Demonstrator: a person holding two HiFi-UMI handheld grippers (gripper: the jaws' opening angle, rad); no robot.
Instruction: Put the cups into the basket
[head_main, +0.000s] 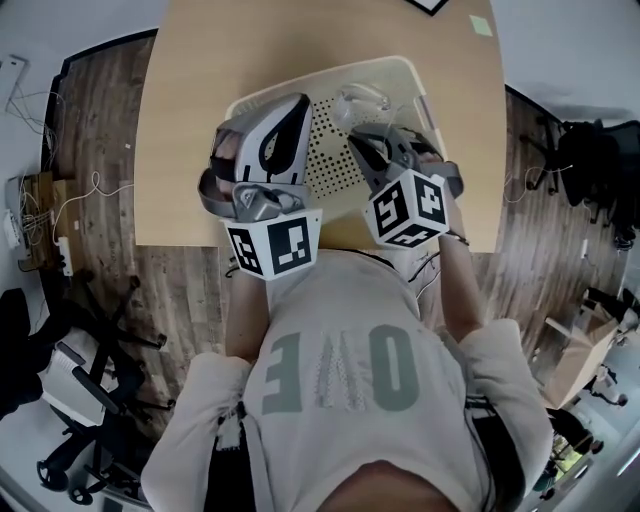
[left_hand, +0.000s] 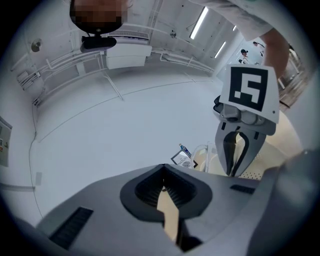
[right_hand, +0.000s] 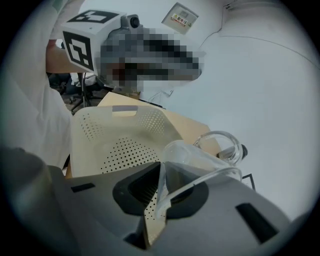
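A clear glass cup (right_hand: 200, 155) with a handle lies tilted between the jaws of my right gripper (right_hand: 161, 172), which is shut on its rim wall. In the head view this cup (head_main: 362, 98) hangs over the far right part of the cream perforated basket (head_main: 300, 80), in front of my right gripper (head_main: 362, 138). The basket (right_hand: 100, 130) shows empty inside in the right gripper view. My left gripper (left_hand: 164, 182) is shut with nothing in it and points up at a white wall. It hovers over the basket's left side (head_main: 290, 105).
The basket stands on a light wooden table (head_main: 200, 120) close to its near edge. A green note (head_main: 481, 25) and a black frame corner (head_main: 430, 5) lie at the table's far side. Chairs and cables stand on the wooden floor around.
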